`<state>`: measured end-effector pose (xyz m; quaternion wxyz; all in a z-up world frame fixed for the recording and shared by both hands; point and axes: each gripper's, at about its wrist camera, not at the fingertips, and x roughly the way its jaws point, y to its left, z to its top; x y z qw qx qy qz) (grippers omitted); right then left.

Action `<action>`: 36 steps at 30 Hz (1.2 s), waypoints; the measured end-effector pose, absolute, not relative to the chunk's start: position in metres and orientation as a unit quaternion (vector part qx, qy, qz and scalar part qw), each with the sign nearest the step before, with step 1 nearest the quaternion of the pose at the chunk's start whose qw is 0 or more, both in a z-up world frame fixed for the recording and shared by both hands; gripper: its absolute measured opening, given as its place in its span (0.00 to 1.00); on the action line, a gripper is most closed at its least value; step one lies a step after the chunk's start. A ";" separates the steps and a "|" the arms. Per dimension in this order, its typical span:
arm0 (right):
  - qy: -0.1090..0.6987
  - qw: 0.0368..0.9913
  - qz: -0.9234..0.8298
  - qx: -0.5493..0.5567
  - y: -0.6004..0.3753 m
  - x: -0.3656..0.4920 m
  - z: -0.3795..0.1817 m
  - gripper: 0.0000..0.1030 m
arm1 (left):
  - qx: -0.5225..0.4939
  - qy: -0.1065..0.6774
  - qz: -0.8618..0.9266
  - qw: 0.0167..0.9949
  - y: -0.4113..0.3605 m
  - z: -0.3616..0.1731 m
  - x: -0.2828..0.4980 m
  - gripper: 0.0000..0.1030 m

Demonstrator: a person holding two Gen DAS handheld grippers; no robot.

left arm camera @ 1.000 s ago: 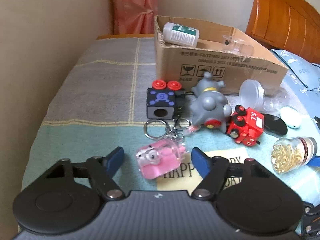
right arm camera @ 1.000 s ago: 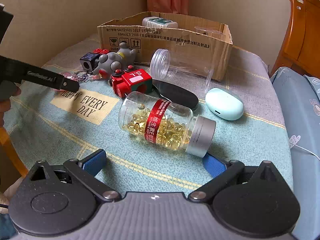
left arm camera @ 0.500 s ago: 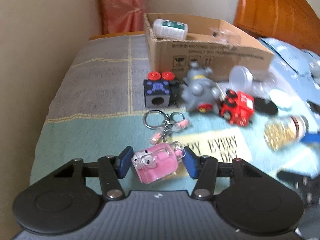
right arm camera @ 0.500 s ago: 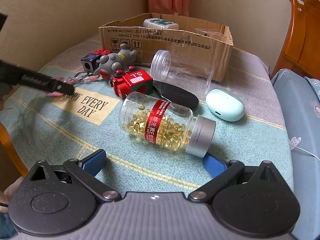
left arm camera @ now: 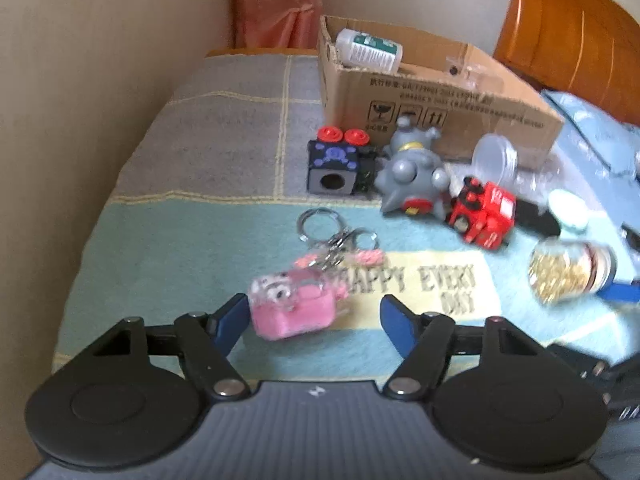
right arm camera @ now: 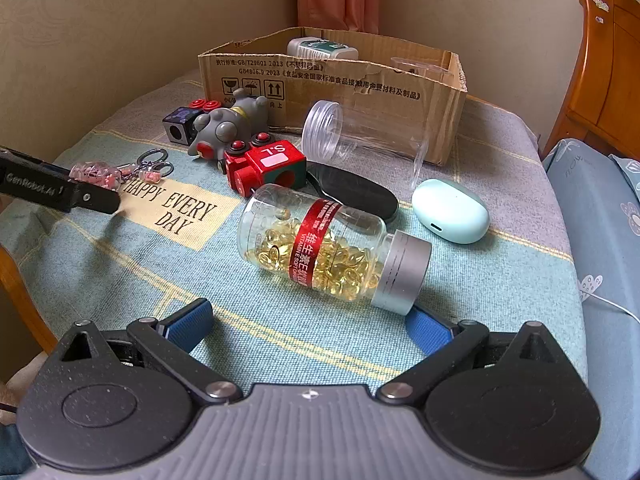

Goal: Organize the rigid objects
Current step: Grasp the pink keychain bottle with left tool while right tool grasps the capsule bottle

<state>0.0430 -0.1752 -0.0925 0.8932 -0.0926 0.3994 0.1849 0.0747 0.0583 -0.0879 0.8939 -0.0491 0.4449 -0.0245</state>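
A pink toy keychain (left arm camera: 294, 308) with metal rings lies on the cloth, touching the left finger of my open left gripper (left arm camera: 314, 320); it also shows in the right wrist view (right arm camera: 96, 172). A bottle of yellow capsules (right arm camera: 332, 248) lies on its side just ahead of my open, empty right gripper (right arm camera: 308, 320). A cardboard box (right arm camera: 332, 84) at the back holds a white bottle (right arm camera: 320, 48).
Between gripper and box lie a black cube toy (left arm camera: 332, 164), a grey figure (left arm camera: 412, 172), a red toy train (right arm camera: 264, 164), a clear jar (right arm camera: 360, 132), a black oval case (right arm camera: 352, 190) and a mint case (right arm camera: 450, 210). A wall runs along the left.
My left gripper closed in around the pink keychain half a second ago, and has since opened wider. The keychain now sits against the left finger. The right gripper has not moved.
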 end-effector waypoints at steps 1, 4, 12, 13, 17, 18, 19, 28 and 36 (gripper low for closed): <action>0.399 0.893 0.185 -0.092 -0.175 0.043 -0.093 1.00 | -0.054 0.443 -0.031 0.894 0.057 -0.088 0.078 0.68; 0.397 0.894 0.185 -0.092 -0.175 0.043 -0.093 1.00 | -0.047 0.441 -0.036 0.895 0.049 -0.089 0.085 0.68; 0.396 0.894 0.186 -0.092 -0.175 0.043 -0.093 1.00 | 0.011 0.427 -0.035 0.904 0.039 -0.095 0.079 0.83; 0.396 0.895 0.186 -0.092 -0.175 0.043 -0.093 1.00 | 0.002 0.428 -0.030 0.903 0.042 -0.097 0.079 0.90; 0.396 0.895 0.184 -0.092 -0.174 0.043 -0.093 1.00 | 0.007 0.420 -0.039 0.907 0.046 -0.103 0.077 0.99; 0.396 0.895 0.183 -0.091 -0.173 0.044 -0.093 1.00 | 0.008 0.415 -0.040 0.909 0.045 -0.103 0.075 0.99; 0.396 0.896 0.182 -0.091 -0.174 0.044 -0.093 1.00 | 0.008 0.411 -0.039 0.911 0.045 -0.104 0.074 0.99; 0.394 0.897 0.178 -0.088 -0.174 0.046 -0.094 1.00 | 0.006 0.396 -0.037 0.917 0.043 -0.102 0.073 0.76; 0.393 0.901 0.164 -0.086 -0.171 0.052 -0.090 1.00 | 0.006 0.394 -0.044 0.918 0.045 -0.097 0.072 0.49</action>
